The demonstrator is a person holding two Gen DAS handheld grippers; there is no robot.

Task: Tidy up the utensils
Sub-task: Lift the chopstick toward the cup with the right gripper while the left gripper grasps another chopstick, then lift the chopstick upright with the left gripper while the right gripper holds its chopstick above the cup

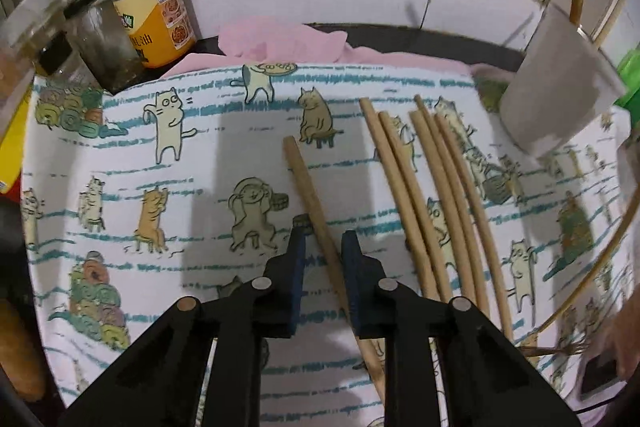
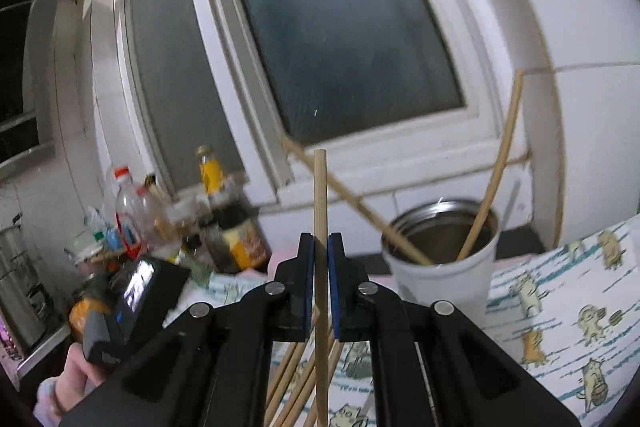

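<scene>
Chopstick (image 2: 320,195) upright in right gripper (image 2: 321,259)

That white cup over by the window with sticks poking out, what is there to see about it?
The white cylindrical cup has a shiny metal lining and rim and stands upright at the edge of the cat-print cloth, below the window. Two pale wooden chopsticks lean inside it, splayed apart against opposite sides of the rim. It looks otherwise empty. No gripper touches it.

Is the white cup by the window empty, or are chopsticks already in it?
Not empty. In the right wrist view, two chopsticks stand in the white cup, leaning on its rim; nothing else shows inside.
</scene>
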